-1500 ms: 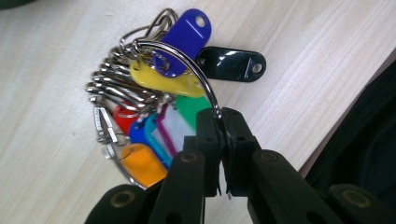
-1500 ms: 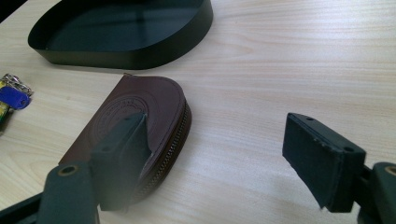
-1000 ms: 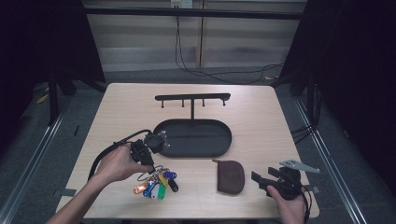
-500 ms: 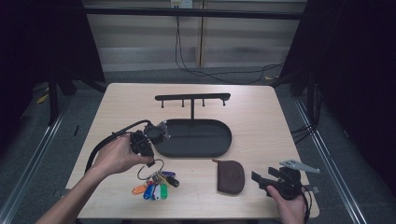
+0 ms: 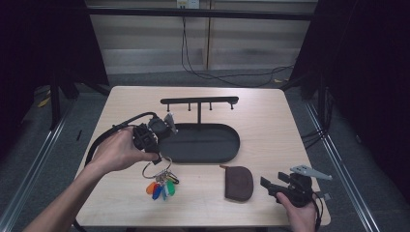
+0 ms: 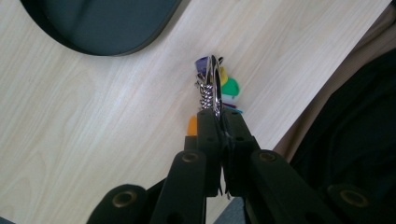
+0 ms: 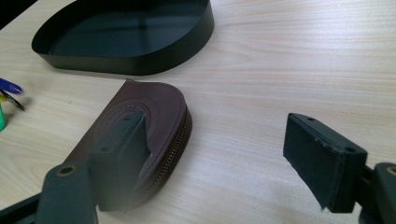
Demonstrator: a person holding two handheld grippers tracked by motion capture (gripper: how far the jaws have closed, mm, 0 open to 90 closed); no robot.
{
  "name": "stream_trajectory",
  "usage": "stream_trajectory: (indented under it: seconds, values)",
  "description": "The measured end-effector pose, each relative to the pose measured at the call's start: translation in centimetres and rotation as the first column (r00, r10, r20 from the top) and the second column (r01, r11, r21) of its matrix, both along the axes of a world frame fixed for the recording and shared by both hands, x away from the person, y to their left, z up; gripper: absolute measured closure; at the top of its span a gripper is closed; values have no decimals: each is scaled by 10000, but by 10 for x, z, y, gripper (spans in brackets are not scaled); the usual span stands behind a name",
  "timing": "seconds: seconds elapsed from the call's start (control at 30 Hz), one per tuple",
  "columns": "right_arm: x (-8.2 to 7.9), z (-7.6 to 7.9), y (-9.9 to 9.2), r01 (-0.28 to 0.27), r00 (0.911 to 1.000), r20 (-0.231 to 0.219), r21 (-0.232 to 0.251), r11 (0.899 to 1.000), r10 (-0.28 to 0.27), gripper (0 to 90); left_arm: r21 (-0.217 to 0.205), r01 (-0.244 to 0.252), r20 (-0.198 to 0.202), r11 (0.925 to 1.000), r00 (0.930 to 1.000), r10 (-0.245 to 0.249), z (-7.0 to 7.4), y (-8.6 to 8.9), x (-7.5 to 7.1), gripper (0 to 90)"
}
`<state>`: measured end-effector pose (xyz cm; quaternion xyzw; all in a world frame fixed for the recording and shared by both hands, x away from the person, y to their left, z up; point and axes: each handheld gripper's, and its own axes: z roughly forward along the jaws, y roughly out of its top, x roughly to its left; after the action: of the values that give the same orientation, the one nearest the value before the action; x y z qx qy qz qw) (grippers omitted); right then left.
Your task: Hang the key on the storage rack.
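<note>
- dark curtains and a grey floor are seen around a pale wooden counter [image 5: 270, 121].
- a black oval tray [image 5: 227, 153] is set near the middle of the counter, with a black hook rack [image 5: 199, 101] standing just behind it.
- the left claw [image 5: 155, 153] is held by a hand [image 5: 118, 151] at the tray's left end, clenched on the metal ring of a key bunch [image 5: 160, 183].
- in the left gripper view the ring [image 6: 215, 86] is seen pinched between the two black jaws, with coloured tags hanging below it over the counter's near edge.
- the key bunch is seen hanging just in front of the tray.
- a brown zip pouch [image 5: 239, 182] is laid flat right of the keys.
- the right claw [image 5: 271, 185] is held released, jaws wide apart, just beside the pouch, with nothing gripped.
</note>
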<state>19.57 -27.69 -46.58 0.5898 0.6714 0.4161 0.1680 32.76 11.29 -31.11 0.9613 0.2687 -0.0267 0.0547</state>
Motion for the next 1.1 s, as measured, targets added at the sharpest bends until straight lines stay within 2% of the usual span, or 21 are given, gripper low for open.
stream_trajectory:
  seconds: [0.13, 0.23, 0.37, 0.5, 0.53, 0.8, 0.87, 0.97, 1.07, 1.1]
  values:
    - [1, 0, 0, -56, 10000, -62, 38, 10000, 56, 183, -110, 178, -31, 9998, 9998, -178, 10, 0, 0, 876]
    - [1, 0, -1, -42, 10000, -84, 62, 10000, 43, 166, -208, 214, 217, 9996, 9995, -209, 22, 0, 1, 876]
    - [0, 0, -1, -33, 10000, -28, 99, 9999, 33, 152, -209, 214, 387, 9996, 9990, -206, 29, 2, 3, 876]
    - [1, 0, -1, -22, 10000, -33, 111, 9999, 23, 149, -474, 240, 254, 9986, 9994, -228, 36, 5, 10, 876]
    - [1, 0, -1, -27, 10000, -38, 114, 9999, 27, 149, -592, 88, 269, 9982, 9996, -72, 38, 5, 11, 876]
    - [1, 0, -1, -45, 10000, -33, 98, 9999, 45, 147, -544, 106, 400, 9985, 9992, -85, 50, 5, 18, 876]
    - [1, 0, -1, -28, 10000, -76, 98, 9999, 29, 147, -534, -21, 499, 9986, 9987, 48, 52, 4, 20, 876]
    - [1, 0, -1, -60, 10000, -65, 95, 9999, 61, 147, -566, -37, 508, 9984, 9987, 65, 55, 4, 23, 876]
    - [1, 0, -1, -45, 10000, -69, 102, 9999, 45, 147, -790, -125, 432, 9968, 9989, 160, 60, 4, 28, 876]
    - [1, 0, -1, -41, 10000, -78, 101, 9999, 42, 147, -721, -39, 365, 9974, 9993, 66, 62, 4, 29, 876]
